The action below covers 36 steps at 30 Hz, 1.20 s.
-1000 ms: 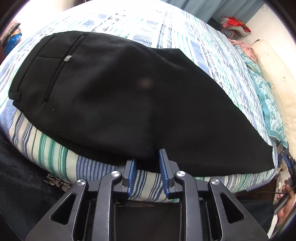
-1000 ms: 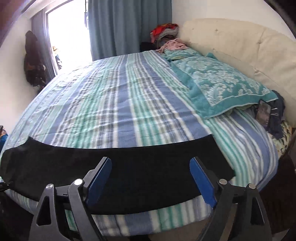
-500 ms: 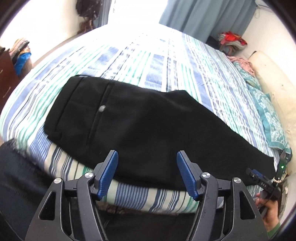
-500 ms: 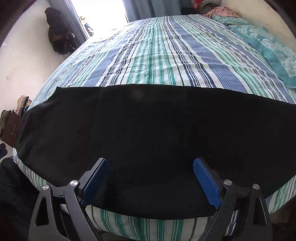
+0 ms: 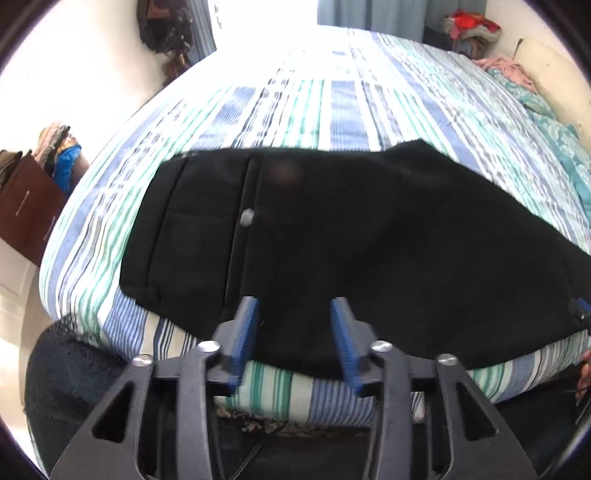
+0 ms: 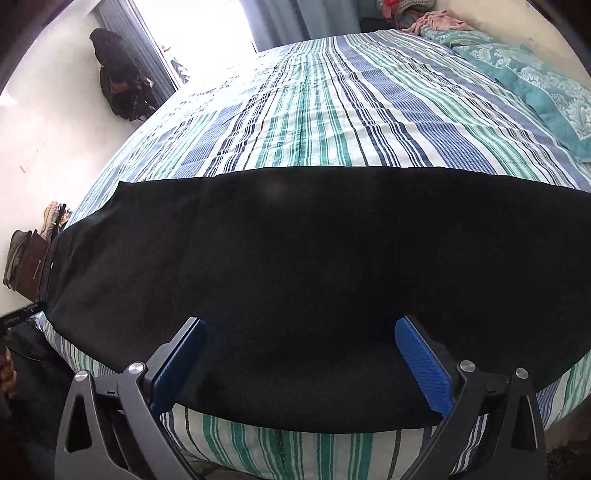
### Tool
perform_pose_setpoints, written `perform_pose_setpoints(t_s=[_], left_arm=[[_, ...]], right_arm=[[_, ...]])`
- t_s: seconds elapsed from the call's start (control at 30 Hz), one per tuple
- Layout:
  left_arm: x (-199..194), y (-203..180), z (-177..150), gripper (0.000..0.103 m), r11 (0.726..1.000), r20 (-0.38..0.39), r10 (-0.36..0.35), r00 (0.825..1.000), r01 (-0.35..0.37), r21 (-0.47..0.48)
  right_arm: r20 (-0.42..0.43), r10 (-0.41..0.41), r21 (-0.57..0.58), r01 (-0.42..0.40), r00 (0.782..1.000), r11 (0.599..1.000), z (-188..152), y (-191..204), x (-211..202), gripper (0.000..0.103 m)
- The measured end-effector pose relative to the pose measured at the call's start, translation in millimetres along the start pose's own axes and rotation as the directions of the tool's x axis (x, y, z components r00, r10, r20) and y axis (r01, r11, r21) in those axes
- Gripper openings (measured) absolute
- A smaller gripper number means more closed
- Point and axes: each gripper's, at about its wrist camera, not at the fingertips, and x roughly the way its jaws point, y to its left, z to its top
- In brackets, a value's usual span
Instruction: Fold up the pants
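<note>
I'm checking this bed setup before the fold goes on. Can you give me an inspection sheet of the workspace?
Surface: striped bed sheet, smooth.
Job's things: black pants flat along the near edge, pocket button up.
Clutter: teal pillow, clothes pile at the far corner.
Grippers: left gripper closing, right gripper opening; both over the pants' edge, neither gripping.
Cables: nothing seen.
Surroundings: curtain, brown cabinet, dark bag on the wall.

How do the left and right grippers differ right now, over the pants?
The left gripper has its jaws set narrower and is closing slightly; the right gripper stands much wider, its jaws opening. The left sits near the waist end by the button; the right is over plain leg fabric. Both point down at the black pants near the bed edge, pads gripping nothing.
</note>
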Motion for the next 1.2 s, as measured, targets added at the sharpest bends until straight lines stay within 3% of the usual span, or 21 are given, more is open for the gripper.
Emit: perform_pose_setpoints(t_s=[0.03,0.17,0.3,0.4,0.47,0.6,0.7,0.8,0.9,0.97,1.03,1.07,1.1,1.2], left_arm=[[-1.9,-8.4,9.1,0.076,1.0,0.029,-0.021,0.999,0.021,0.01],[6.3,-55.8,44.4,0.078,0.991,0.131,-0.099,0.986,0.085,0.105],[49.0,-84.2,64.9,0.078,0.983,0.108,-0.103,0.989,0.084,0.165],[80.5,-86.9,58.2,0.078,0.984,0.053,-0.006,0.999,-0.004,0.177],[88.8,-72.5,44.1,0.083,0.99,0.075,-0.045,0.996,0.034,0.14],[86.7,-69.8,36.4,0.09,0.988,0.11,-0.028,0.993,0.011,0.156],[87.4,-69.9,35.9,0.092,0.987,0.107,-0.028,0.994,0.01,0.163],[84.0,-65.9,34.7,0.093,0.989,0.091,-0.026,0.996,0.012,0.149],[75.3,-60.4,31.6,0.093,0.992,0.066,-0.022,0.998,0.014,0.124],[66.6,-56.4,27.0,0.093,0.993,0.061,-0.037,0.997,0.03,0.11],[58.8,-53.3,22.4,0.093,0.994,0.062,-0.053,0.997,0.047,0.098],[55.8,-51.8,20.5,0.093,0.994,0.062,-0.059,0.996,0.053,0.091],[53.4,-50.2,18.9,0.093,0.995,0.061,-0.063,0.996,0.058,0.082],[48.7,-45.0,14.7,0.093,0.996,0.059,-0.068,0.996,0.065,0.056]], right_arm=[[-0.003,-0.012,-0.01,0.012,1.0,1.0,0.1,2.2,1.0,0.103],[-0.011,-0.051,-0.032,0.051,0.999,0.998,-0.1,8.3,4.5,0.103],[-0.005,-0.064,-0.052,0.064,0.998,0.997,-1.6,10.3,5.0,0.103],[0.001,-0.034,-0.052,0.034,0.999,0.998,2.6,4.4,-3.0,0.103],[0.01,-0.021,-0.03,0.022,1.0,0.999,10.0,-13.7,-10.2,0.103],[-0.016,-0.043,0.089,0.045,0.999,0.995,37.8,-95.0,-18.2,0.103],[-0.053,-0.132,0.172,0.14,0.99,0.975,54.5,-177.2,-27.0,0.101],[-0.054,-0.274,0.257,0.278,0.96,0.925,60.5,-258.4,-56.0,0.101],[-0.029,-0.373,0.376,0.355,0.928,0.856,54.2,-323.8,-97.9,0.096],[0.034,-0.325,0.472,0.271,0.945,0.839,45.3,-352.0,-121.5,0.096],[0.114,-0.175,0.537,0.087,0.978,0.839,37.8,-371.1,-129.4,0.095],[0.152,-0.098,0.553,-0.002,0.984,0.833,34.3,-376.0,-129.0,0.094],[0.172,-0.055,0.556,-0.051,0.984,0.83,31.7,-377.8,-127.1,0.093],[0.153,-0.006,0.575,-0.085,0.988,0.814,27.7,-377.4,-110.6,0.087]])
